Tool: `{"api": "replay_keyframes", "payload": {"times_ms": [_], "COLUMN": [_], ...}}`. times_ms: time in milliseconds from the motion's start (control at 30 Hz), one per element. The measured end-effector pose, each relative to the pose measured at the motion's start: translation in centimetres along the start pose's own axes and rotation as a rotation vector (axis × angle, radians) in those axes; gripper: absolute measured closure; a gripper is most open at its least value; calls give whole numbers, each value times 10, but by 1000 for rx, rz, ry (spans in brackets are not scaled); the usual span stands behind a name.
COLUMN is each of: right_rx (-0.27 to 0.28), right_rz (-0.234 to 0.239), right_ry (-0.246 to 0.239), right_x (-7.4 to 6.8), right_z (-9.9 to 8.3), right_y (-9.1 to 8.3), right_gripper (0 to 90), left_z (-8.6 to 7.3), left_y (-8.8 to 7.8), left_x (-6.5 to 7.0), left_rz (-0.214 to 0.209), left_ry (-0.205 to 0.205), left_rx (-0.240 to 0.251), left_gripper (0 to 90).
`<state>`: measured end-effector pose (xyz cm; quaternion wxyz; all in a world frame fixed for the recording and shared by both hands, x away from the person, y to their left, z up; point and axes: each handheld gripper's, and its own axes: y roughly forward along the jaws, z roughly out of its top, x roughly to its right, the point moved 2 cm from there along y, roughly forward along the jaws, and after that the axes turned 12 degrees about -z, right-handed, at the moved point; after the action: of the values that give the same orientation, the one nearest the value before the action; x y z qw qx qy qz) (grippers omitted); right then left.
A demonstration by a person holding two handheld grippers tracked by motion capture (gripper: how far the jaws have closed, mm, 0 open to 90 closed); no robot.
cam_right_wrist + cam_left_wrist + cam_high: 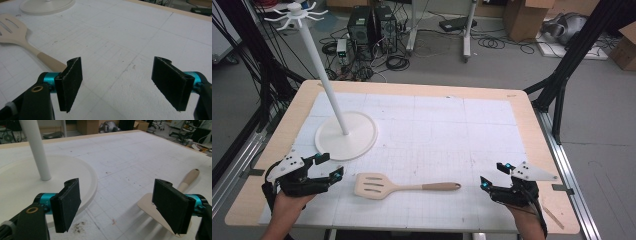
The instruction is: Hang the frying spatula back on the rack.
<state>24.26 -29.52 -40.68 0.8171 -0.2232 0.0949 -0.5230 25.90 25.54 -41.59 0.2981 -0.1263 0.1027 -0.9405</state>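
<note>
1. While both hands rest low at the near edge of the table (422,89), the left gripper (330,166) sits at the near left corner, held from below by the left hand (287,200), its forearm entering from the bottom edge; the jaws point toward the table's middle and stand wide apart, nothing between them.
2. Right gripper (496,174): at the near right corner, right hand (526,210) beneath it, jaws aimed inward toward the left gripper, wide apart and empty; grey three-cornered plate uppermost.
3. Slotted spatula (399,186): cream-coloured head, wooden handle, flat on the white gridded mat (452,130) between the two grippers. Head just beside the left gripper's tips; handle end well apart from the right gripper's tips. In the left gripper view the spatula (152,206) head lies partly behind one jaw; in the right gripper view the spatula (22,41) handle runs behind one jaw.
4. White utensil stand (345,135): round base, upright pole, hooks on top; just beyond the left gripper, base rim close to its tips.
</note>
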Motion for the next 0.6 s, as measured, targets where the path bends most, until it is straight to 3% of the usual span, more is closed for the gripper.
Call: {"api": "replay_keyframes", "payload": {"times_ms": [200,300,433,600], "right_rx": [-7,-12,-23,-39], "right_rz": [10,17,26,45], "right_ry": [-8,-15,-13,-50], "right_x": [-2,-4,-6,-10], "right_z": [1,1,0,0], "right_y": [3,5,6,9], "right_gripper": [238,238,238,238], "left_z": [4,7,7,11], "left_y": [8,15,27,47], "left_x": [5,8,16,27], "left_rz": [-45,-88,-162,-230], "left_ry": [17,25,54,100], "left_rx": [-26,-48,-127,-206], "left_gripper": [240,249,270,280]}}
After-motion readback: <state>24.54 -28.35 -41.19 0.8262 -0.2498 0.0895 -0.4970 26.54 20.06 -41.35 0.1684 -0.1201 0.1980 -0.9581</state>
